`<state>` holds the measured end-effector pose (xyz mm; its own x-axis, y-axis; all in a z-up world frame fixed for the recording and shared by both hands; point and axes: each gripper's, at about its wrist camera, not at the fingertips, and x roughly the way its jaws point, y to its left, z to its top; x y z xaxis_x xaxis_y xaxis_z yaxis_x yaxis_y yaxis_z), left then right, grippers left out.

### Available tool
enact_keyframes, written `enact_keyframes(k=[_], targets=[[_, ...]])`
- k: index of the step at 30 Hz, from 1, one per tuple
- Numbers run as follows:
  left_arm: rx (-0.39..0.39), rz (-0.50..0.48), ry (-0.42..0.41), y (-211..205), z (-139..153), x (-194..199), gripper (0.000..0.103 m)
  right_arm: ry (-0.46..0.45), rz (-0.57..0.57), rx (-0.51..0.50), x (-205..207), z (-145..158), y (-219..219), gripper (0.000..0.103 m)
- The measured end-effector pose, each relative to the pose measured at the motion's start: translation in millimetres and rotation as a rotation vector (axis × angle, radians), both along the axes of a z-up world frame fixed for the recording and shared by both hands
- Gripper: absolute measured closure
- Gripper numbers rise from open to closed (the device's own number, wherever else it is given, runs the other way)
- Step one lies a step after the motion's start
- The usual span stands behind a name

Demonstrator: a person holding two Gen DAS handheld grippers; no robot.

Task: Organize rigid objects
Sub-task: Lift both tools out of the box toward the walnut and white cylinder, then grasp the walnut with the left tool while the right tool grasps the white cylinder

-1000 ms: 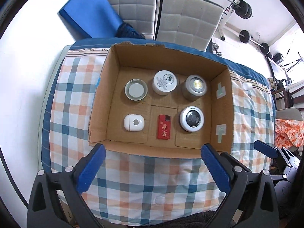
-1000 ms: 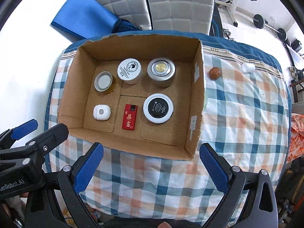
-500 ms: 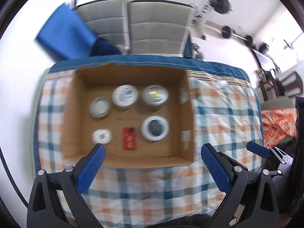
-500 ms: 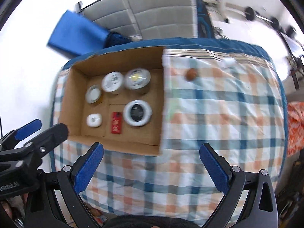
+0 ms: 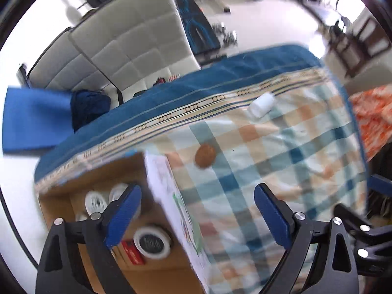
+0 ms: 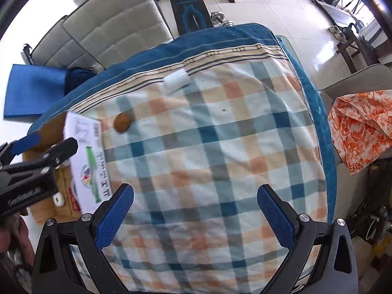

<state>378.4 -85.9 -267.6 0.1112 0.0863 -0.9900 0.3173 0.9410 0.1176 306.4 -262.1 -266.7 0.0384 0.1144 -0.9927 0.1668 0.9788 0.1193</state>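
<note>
Both claws are spread wide with nothing between the blue textured pads: left claw [image 5: 197, 214], right claw [image 6: 196, 212]. The desk wears a soft checked tablecloth [image 6: 220, 147] in orange, teal and white with a blue border. A walnut [image 6: 122, 122], round, brown and bumpy, sits on the cloth just beside the corrugated cardboard box [image 5: 156, 267]. Further back near the striped border lies a small smooth white cylinder bottle [image 6: 176, 81] on its side, long axis running up to the right. Inside the box sit round lidded tins [image 5: 152, 243] and a flat red pack [image 5: 132, 252].
</note>
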Motion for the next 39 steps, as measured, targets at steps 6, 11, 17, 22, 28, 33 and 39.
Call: enact_keyframes(k=[6,11,17,22,28,33,39], targets=[[0.135,-0.082,0.123,-21,-66,33,0.025,0.052,0.026,0.015,43,-48,-6,0.0],[0.208,-0.128,0.211,-29,-112,43,0.033,0.077,0.026,0.043,68,-78,-5,0.0],[0.214,-0.117,0.322,-28,-149,50,0.07,0.076,0.023,0.072,93,-102,-6,0.0],[0.129,-0.034,0.287,-18,-143,62,0.071,0.043,0.006,0.103,114,-113,-6,0.0],[-0.072,0.234,0.187,14,-125,88,0.071,-0.016,0.001,0.113,149,-123,0,0.004],[-0.109,0.3,0.19,20,-134,92,0.071,0.009,0.025,0.109,173,-140,11,0.024],[-0.103,0.285,0.182,13,-132,92,0.071,0.049,0.059,0.084,175,-157,21,0.037]])
